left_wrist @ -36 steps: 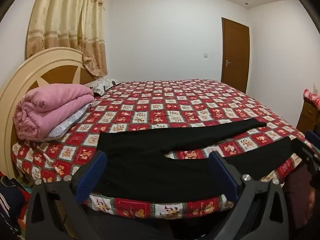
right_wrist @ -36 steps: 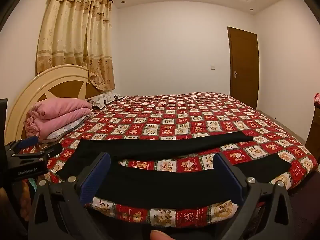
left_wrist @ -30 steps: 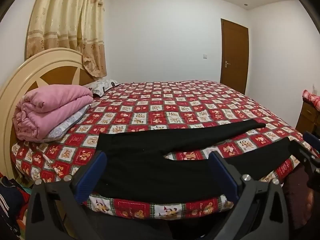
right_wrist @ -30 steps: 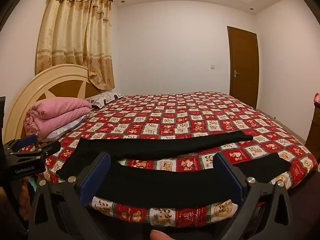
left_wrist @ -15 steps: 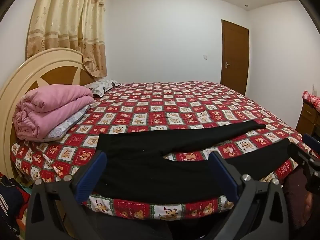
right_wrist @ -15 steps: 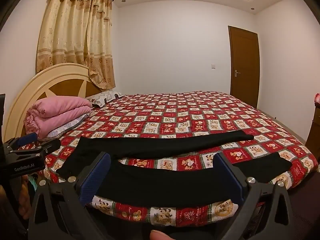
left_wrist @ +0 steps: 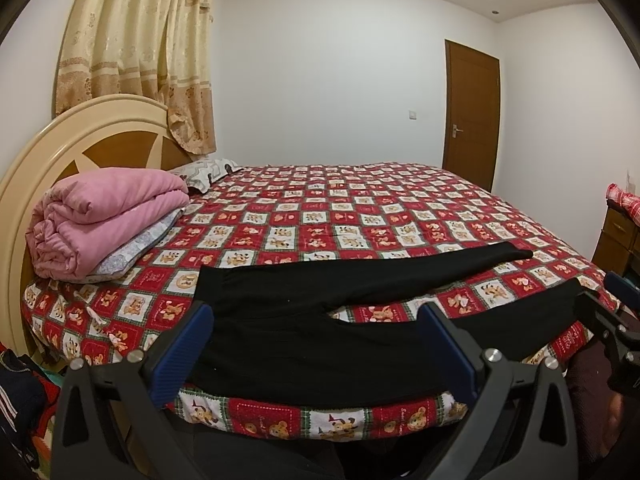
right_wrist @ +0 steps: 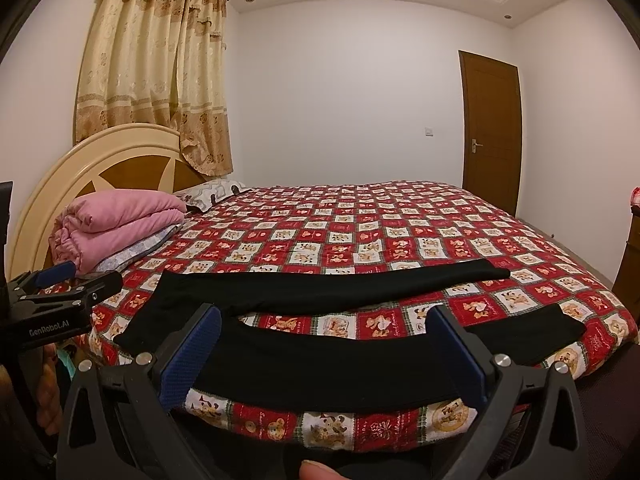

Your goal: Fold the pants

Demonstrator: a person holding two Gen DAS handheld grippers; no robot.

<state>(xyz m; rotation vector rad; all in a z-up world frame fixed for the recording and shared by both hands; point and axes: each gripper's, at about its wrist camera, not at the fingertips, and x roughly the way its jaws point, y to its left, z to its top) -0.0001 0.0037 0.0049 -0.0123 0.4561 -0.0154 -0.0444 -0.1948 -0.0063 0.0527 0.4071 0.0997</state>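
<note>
Black pants (left_wrist: 312, 320) lie flat along the near edge of the bed, waist to the left, the two legs spread apart to the right; they also show in the right wrist view (right_wrist: 320, 344). My left gripper (left_wrist: 316, 340) is open and empty, held short of the bed edge in front of the waist and crotch. My right gripper (right_wrist: 324, 348) is open and empty, held in front of the near leg. Each gripper shows at the edge of the other's view: the right one (left_wrist: 616, 316), the left one (right_wrist: 60, 284).
The bed has a red checked cartoon bedspread (left_wrist: 360, 216) and a round cream headboard (left_wrist: 60, 144) at left. A folded pink quilt (left_wrist: 104, 216) and a pillow (left_wrist: 204, 170) lie by the headboard. A wooden cabinet (left_wrist: 616, 236) stands at right, a brown door (left_wrist: 472, 112) behind.
Both views have shifted only slightly; the pants lie as before and both grippers stay open.
</note>
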